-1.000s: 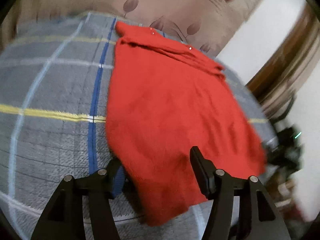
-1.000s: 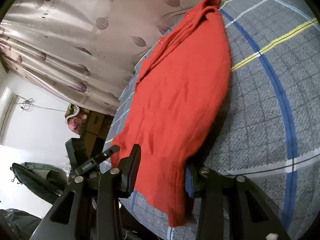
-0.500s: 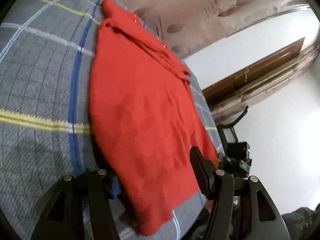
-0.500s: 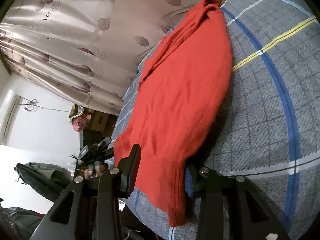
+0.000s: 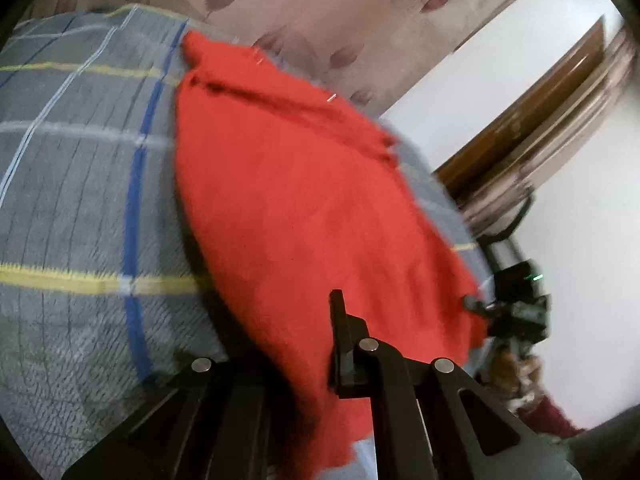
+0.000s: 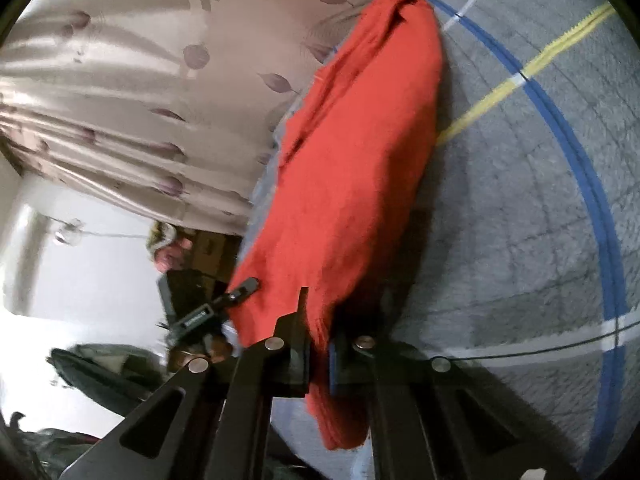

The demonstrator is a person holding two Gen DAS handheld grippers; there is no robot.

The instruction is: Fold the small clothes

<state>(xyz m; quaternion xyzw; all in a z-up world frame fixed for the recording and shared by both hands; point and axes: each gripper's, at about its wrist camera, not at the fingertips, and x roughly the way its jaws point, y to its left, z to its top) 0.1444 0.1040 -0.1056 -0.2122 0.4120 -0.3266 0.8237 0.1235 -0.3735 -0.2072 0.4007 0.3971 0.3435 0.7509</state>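
We are clamping both grippers onto the near hem of the red sweater, which is lying on the plaid blanket and stretching toward twelve o'clock. The jaws of the left gripper and right gripper have just been closing, with fabric between them. The knit seems soft, light and floppy, so we judge the hem corners the best hold.

The left gripper points forward and down, its jaws drawn together with the near hem of a red garment pinched between them. The right gripper points forward at a shallower downward tilt, jaws likewise closed tight on the garment's near edge. In the right wrist view, the left gripper's tip shows at the near left.
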